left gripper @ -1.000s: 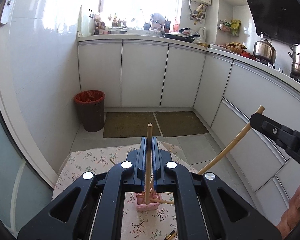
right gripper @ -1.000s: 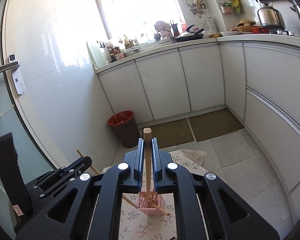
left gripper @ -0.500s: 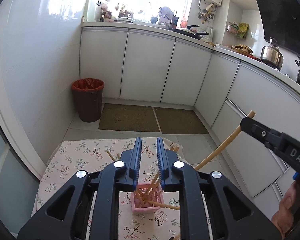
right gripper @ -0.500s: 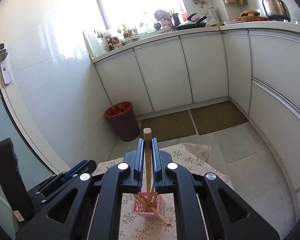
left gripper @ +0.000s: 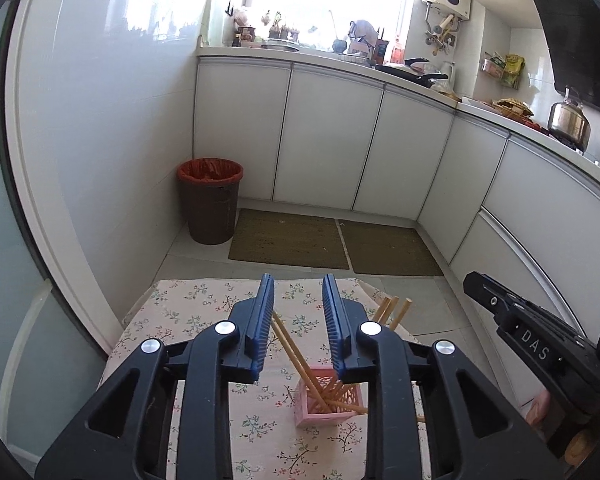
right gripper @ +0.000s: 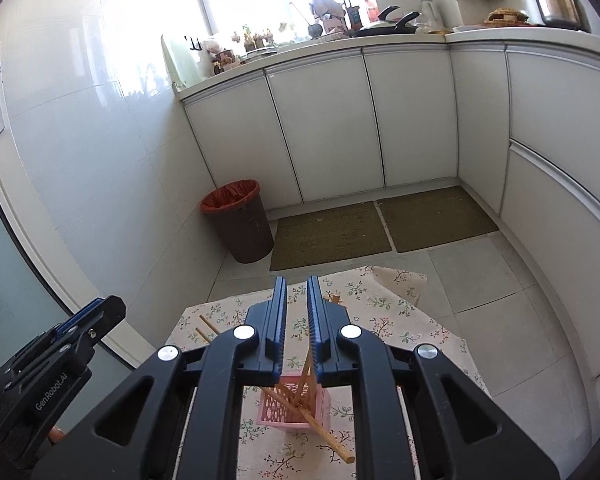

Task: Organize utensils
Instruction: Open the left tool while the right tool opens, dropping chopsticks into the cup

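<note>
A small pink perforated holder (left gripper: 327,402) stands on a table with a floral cloth (left gripper: 188,320). Several wooden chopsticks (left gripper: 290,344) lean out of it at angles. My left gripper (left gripper: 298,320) hangs above the holder, open and empty. In the right wrist view the holder (right gripper: 294,402) sits below my right gripper (right gripper: 297,320), whose jaws stand slightly apart with nothing between them. One chopstick (right gripper: 324,432) sticks out low through the holder's side. Each gripper shows at the edge of the other's view.
A brown bin with a red liner (left gripper: 210,206) stands by the left wall. Two floor mats (left gripper: 332,246) lie before white cabinets (left gripper: 324,136). The counter holds pans and a kettle (left gripper: 568,122). A loose chopstick (right gripper: 206,328) lies on the cloth's far left.
Both grippers have let go of their chopsticks, which now stand in the pink holder. The left opened first and wider, the right just now. Both have lifted back.
</note>
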`<state>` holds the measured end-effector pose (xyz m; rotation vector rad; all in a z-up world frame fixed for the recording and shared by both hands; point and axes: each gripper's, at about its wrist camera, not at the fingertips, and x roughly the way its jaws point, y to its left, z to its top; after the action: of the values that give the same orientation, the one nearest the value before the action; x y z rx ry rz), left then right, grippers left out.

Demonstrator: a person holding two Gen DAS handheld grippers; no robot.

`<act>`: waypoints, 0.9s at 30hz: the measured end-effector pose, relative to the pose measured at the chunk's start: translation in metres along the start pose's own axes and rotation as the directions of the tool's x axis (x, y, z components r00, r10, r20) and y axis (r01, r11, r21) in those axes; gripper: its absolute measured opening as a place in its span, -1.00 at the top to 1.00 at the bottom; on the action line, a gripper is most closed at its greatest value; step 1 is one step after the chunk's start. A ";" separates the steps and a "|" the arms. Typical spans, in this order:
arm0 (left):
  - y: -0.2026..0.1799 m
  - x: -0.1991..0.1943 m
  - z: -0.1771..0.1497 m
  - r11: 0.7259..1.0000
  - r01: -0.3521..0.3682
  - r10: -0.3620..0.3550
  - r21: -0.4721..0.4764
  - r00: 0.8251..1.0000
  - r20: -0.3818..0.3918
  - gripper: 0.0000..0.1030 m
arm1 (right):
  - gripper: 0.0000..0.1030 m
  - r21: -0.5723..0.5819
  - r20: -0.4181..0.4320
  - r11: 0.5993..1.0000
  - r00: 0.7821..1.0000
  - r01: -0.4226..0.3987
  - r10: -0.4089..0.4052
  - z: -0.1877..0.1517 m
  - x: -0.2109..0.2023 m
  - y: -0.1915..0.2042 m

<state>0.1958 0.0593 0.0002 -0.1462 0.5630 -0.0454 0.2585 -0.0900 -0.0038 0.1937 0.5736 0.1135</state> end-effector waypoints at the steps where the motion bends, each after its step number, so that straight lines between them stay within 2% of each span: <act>1: 0.000 -0.001 0.000 1.000 0.000 0.000 0.000 1.000 -0.002 0.49 | 0.75 -0.004 0.007 1.000 1.000 0.012 -0.012 0.000 -0.003 0.000; 2: 0.000 -0.003 0.000 1.000 0.000 0.000 0.002 1.000 -0.002 0.48 | 0.67 -0.008 0.013 1.000 1.000 0.019 -0.019 0.000 -0.006 0.000; 3: -0.001 -0.004 -0.001 1.000 0.000 0.000 0.006 1.000 -0.003 0.46 | 0.49 -0.011 0.022 1.000 0.999 0.029 -0.028 -0.001 -0.010 0.000; 5: -0.003 -0.009 -0.002 1.000 -0.002 0.002 0.012 1.000 0.003 0.26 | 0.28 -0.008 0.043 0.999 0.998 0.045 -0.044 -0.004 -0.019 -0.002; 8: -0.007 -0.017 -0.004 0.999 -0.020 0.019 0.028 1.000 0.022 0.09 | 0.17 -0.011 0.059 0.997 0.995 0.077 -0.076 -0.010 -0.033 -0.003; 9: -0.008 -0.020 -0.006 0.999 -0.025 0.024 0.031 0.999 0.026 0.04 | 0.07 -0.014 0.066 0.996 0.994 0.090 -0.089 -0.011 -0.037 -0.002; 11: -0.008 -0.026 -0.008 0.999 -0.027 0.026 0.029 0.999 0.032 -0.17 | -0.12 -0.015 0.088 0.993 0.989 0.118 -0.117 -0.016 -0.047 -0.002; 12: -0.008 -0.028 -0.009 0.999 -0.031 0.030 0.027 0.999 0.038 -0.20 | -0.22 -0.013 0.102 0.991 0.986 0.135 -0.133 -0.019 -0.052 -0.002; 16: -0.007 -0.038 -0.017 0.999 -0.038 0.037 0.031 0.999 0.037 -0.33 | -0.32 -0.028 0.114 0.983 0.978 0.180 -0.176 -0.027 -0.066 -0.001; 21: -0.005 -0.047 -0.026 0.999 -0.043 0.042 0.028 0.999 0.028 -0.53 | -0.64 -0.023 0.135 0.969 0.961 0.245 -0.240 -0.041 -0.084 -0.003; 23: -0.005 -0.050 -0.030 0.999 -0.044 0.043 0.033 0.999 0.023 -0.67 | -0.71 -0.025 0.141 0.964 0.956 0.264 -0.258 -0.048 -0.089 -0.003; 27: -0.005 -0.058 -0.037 0.998 -0.042 0.041 0.038 0.999 0.028 -0.84 | -0.83 -0.019 0.145 0.957 0.948 0.291 -0.285 -0.059 -0.099 -0.005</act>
<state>0.1272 0.0543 0.0003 -0.0976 0.5377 -0.0143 0.1435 -0.1018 -0.0009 0.0766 0.4530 -0.1718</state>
